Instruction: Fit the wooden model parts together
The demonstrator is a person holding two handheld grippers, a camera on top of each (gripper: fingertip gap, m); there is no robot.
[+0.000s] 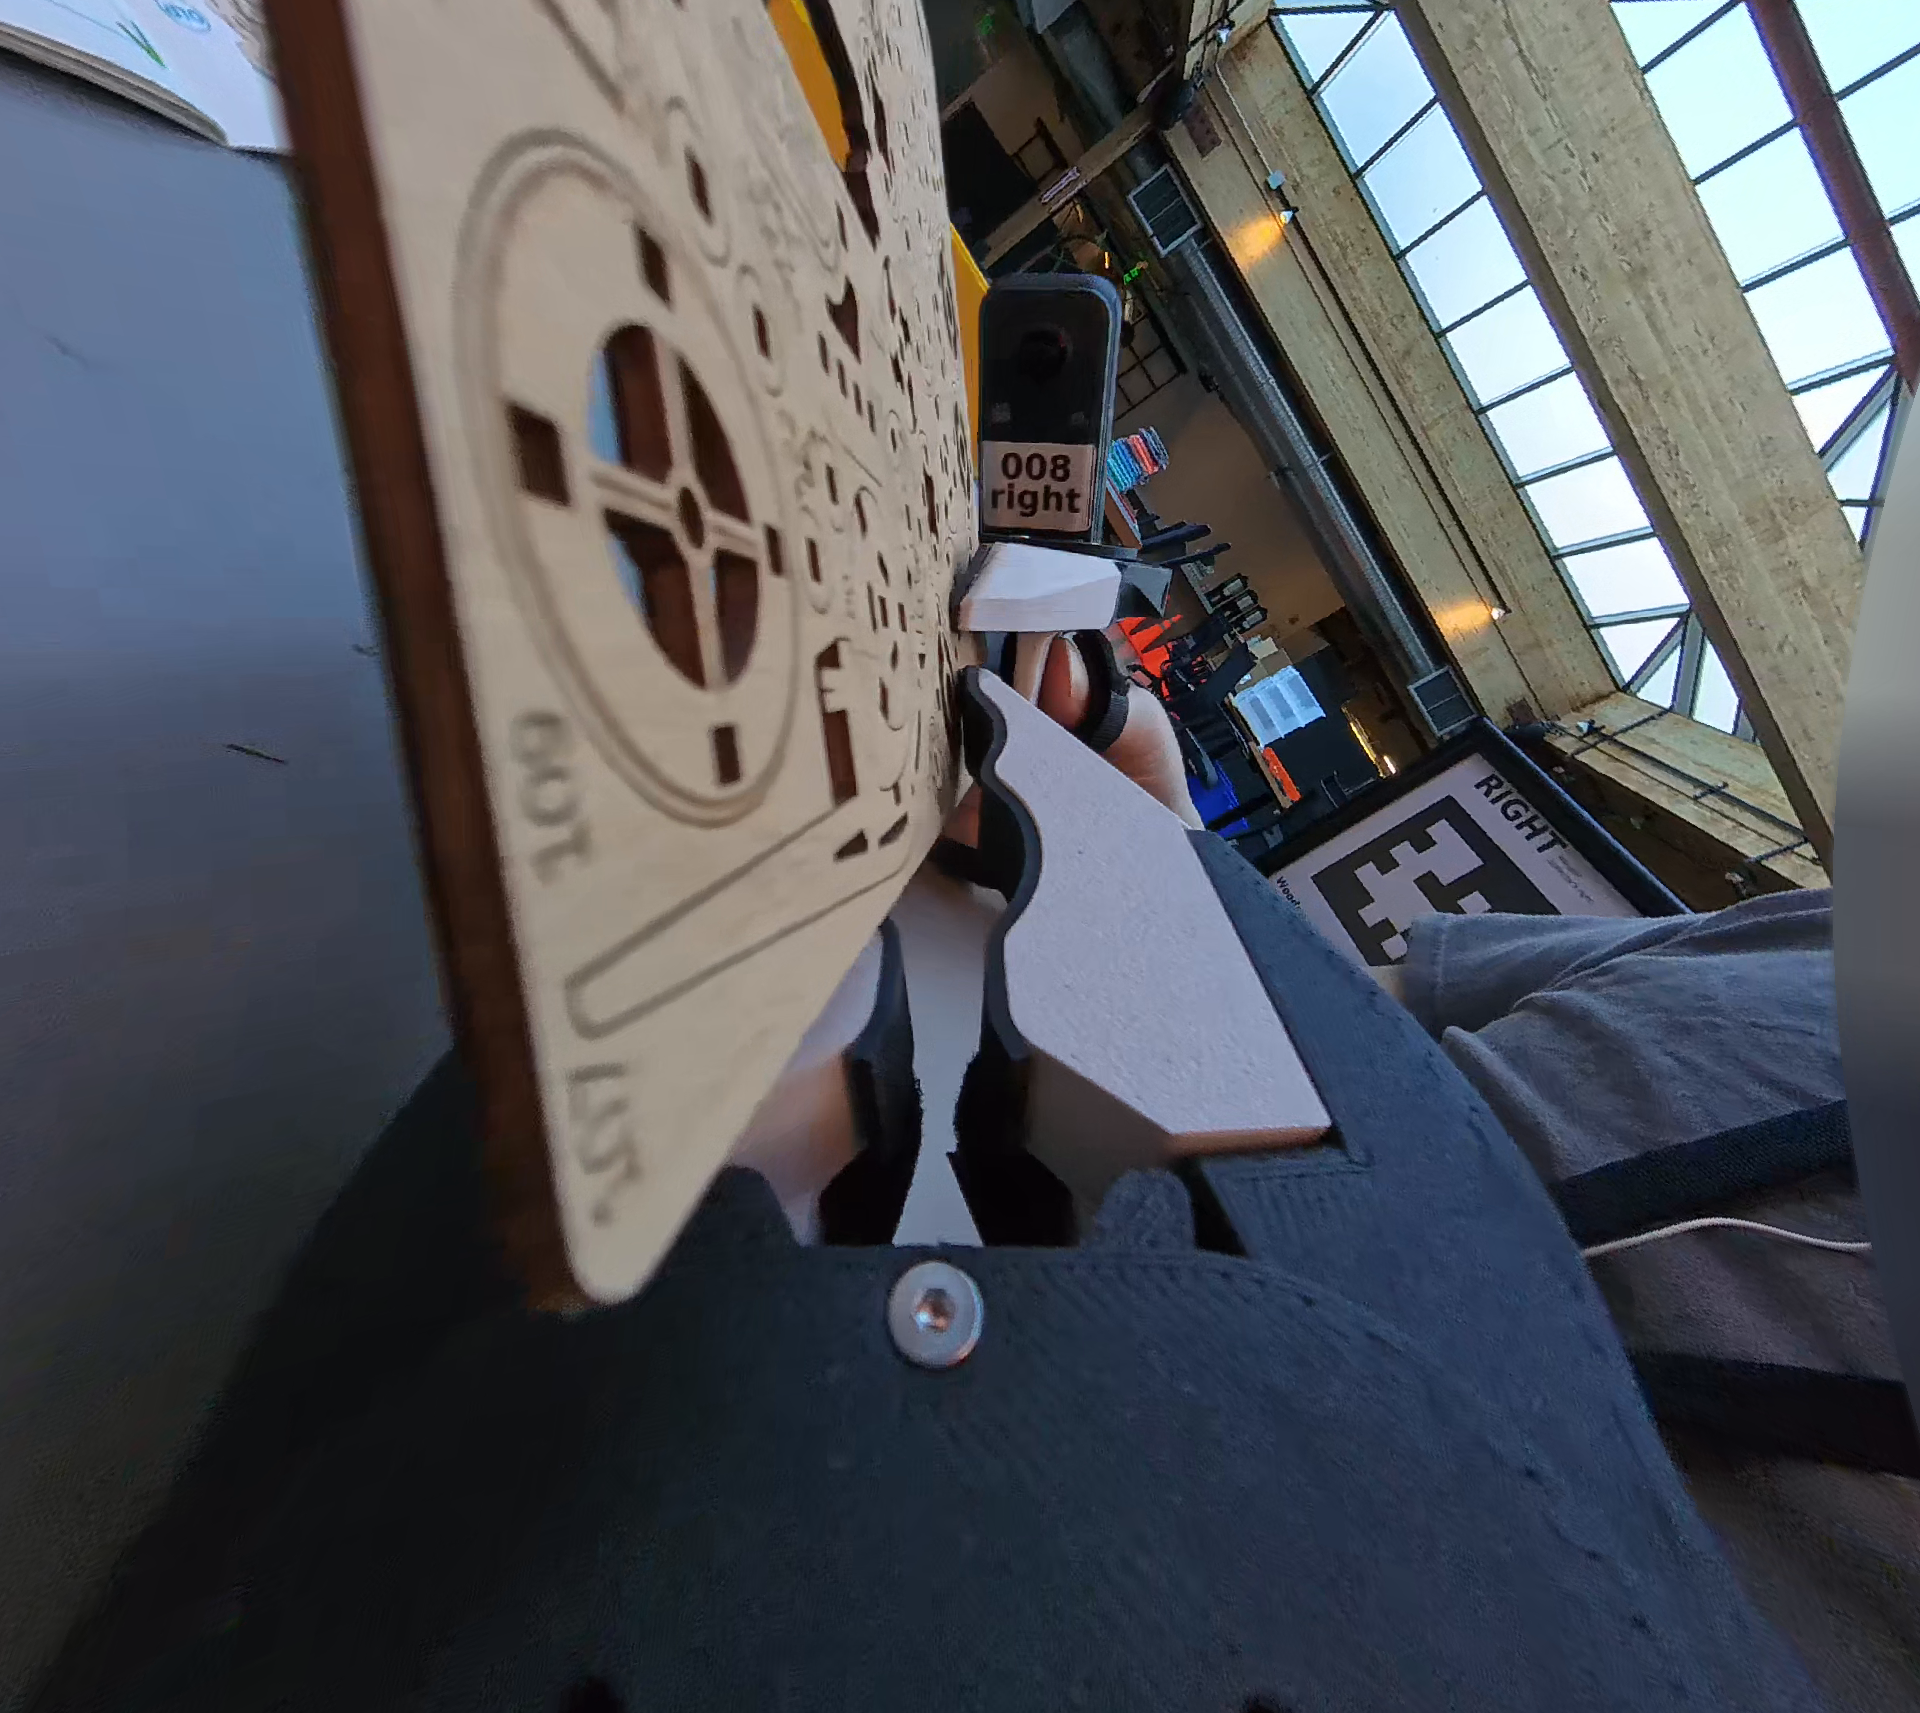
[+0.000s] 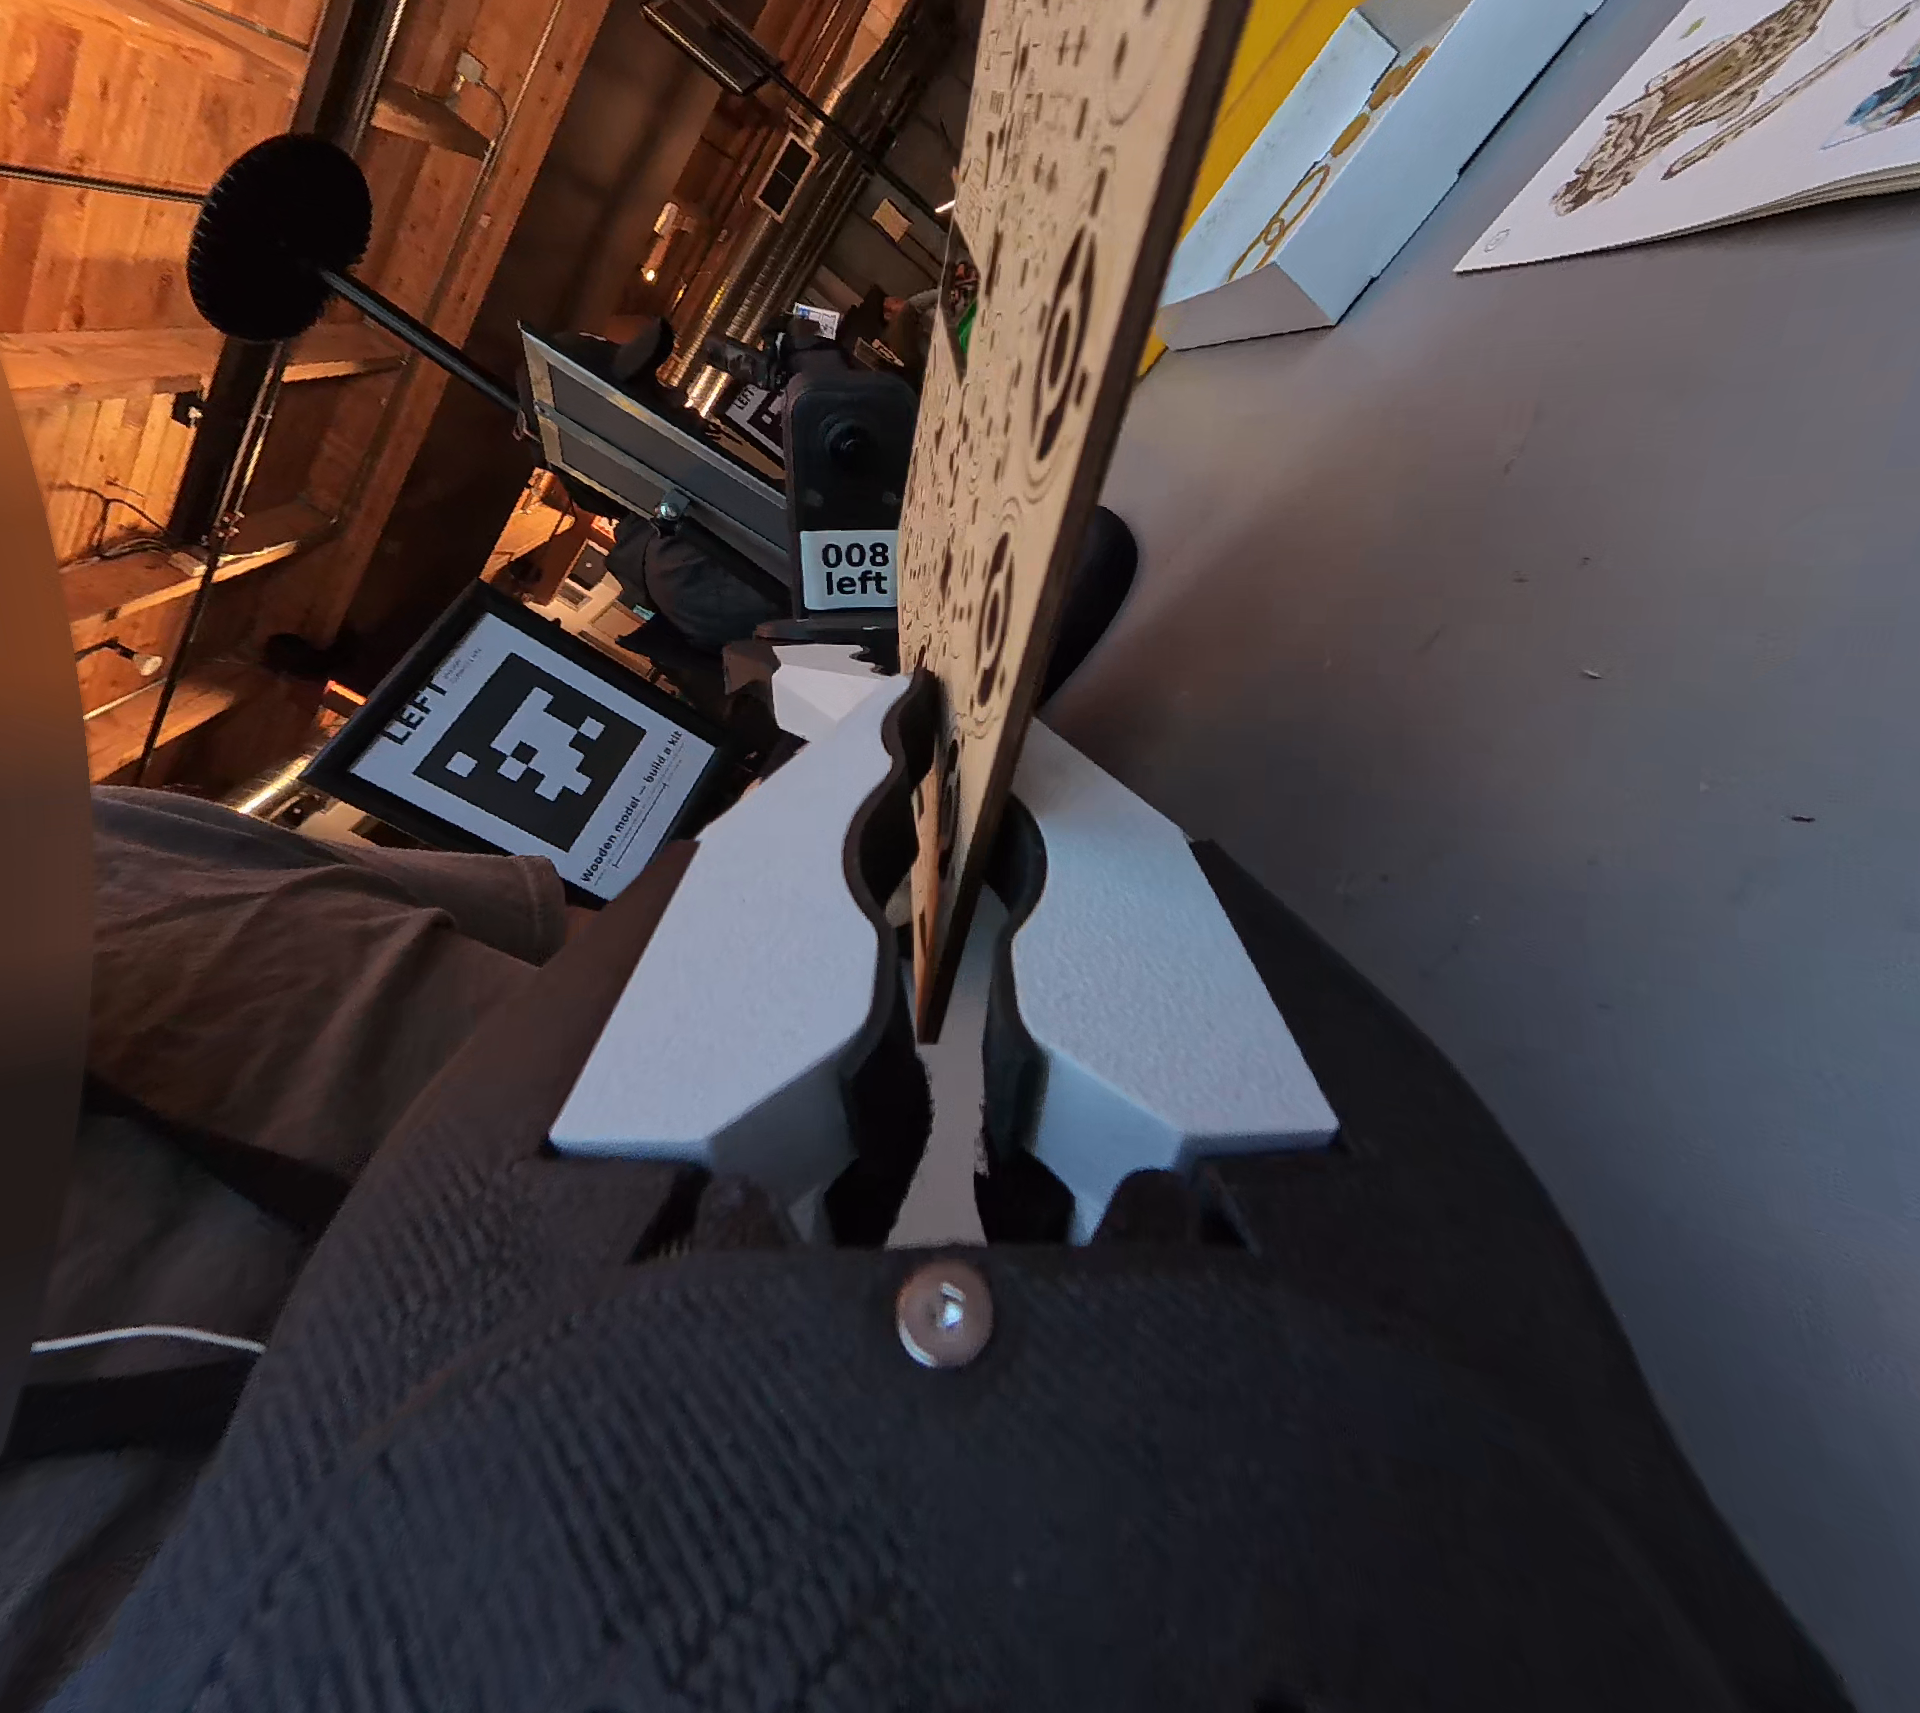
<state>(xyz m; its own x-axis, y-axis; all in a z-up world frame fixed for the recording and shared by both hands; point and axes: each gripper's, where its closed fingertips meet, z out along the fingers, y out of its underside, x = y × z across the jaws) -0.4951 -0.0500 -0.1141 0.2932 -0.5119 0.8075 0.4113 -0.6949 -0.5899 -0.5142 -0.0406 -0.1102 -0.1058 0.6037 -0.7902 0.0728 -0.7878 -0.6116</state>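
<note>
Plywood parts sheet [image 2: 1049, 375] clamped by right gripper [image 2: 951, 842], perhaps left gripper [image 1: 935, 884], booklet [image 2: 1745, 105] beyond

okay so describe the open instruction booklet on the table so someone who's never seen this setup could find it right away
Start from the dark grey table. Past the wooden parts sheet that both grippers hold lies the instruction booklet, spread open and flat beside a white box. Unlike the box, it is thin paper, printed with coloured drawings of wooden models.

wooden sheet [image 2: 1049, 375] between claws, above table [image 2: 1507, 624]
</note>
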